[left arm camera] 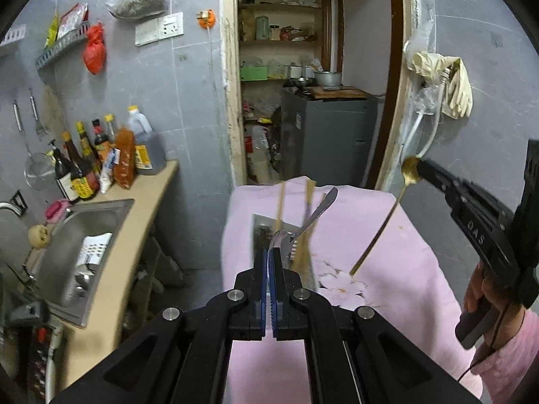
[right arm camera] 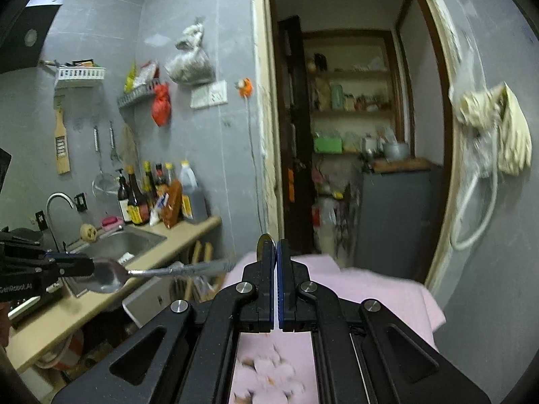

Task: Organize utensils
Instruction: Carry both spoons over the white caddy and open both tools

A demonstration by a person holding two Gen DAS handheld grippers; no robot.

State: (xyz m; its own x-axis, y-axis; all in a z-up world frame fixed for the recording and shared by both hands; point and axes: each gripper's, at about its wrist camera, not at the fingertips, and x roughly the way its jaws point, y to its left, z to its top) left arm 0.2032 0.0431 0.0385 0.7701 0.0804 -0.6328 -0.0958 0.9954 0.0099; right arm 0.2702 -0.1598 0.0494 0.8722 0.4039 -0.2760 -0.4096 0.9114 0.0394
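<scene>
Pinching the bowl of a silver spoon (left arm camera: pixel 305 225) between its blue pads, the left claw (left arm camera: pixel 271 259) hovers above the pink cloth (left arm camera: pixel 377 235) that covers the bench; the spoon's handle runs forward and up to the right from the pads. In the right wrist view the same claw (right arm camera: pixel 86 267) enters from the left edge, the spoon (right arm camera: pixel 111 277) sticking out of it with the bowl at the pads and the handle pointing right, blurred.

The right claw (right arm camera: pixel 277 252) is pressed together on a gold spoon (right arm camera: pixel 263 243), only the rim of its bowl showing above the left pad. From the left wrist view this claw (left arm camera: pixel 422 168) reaches in from the right, held in a hand (left arm camera: pixel 485 289) in a pink sleeve. It grips the gold spoon (left arm camera: pixel 387 215) by the bowl, and the thin handle hangs down to the left, its tip just over the flower print (left arm camera: pixel 340 282) on the cloth; whether the tip touches cannot be told.

Beyond the left claw, toward the middle of the bench, a shiny metal holder (left arm camera: pixel 261 232) stands with chopsticks (left arm camera: pixel 280 205) rising out of it, blurred.

Left of the bench, a steel sink (left arm camera: pixel 87 242) sits in a beige counter (left arm camera: pixel 145 198), with sauce bottles (left arm camera: pixel 97 158) at its far end against the grey tiled wall. Farthest back, an open doorway shows pantry shelves (left arm camera: pixel 279 40).
</scene>
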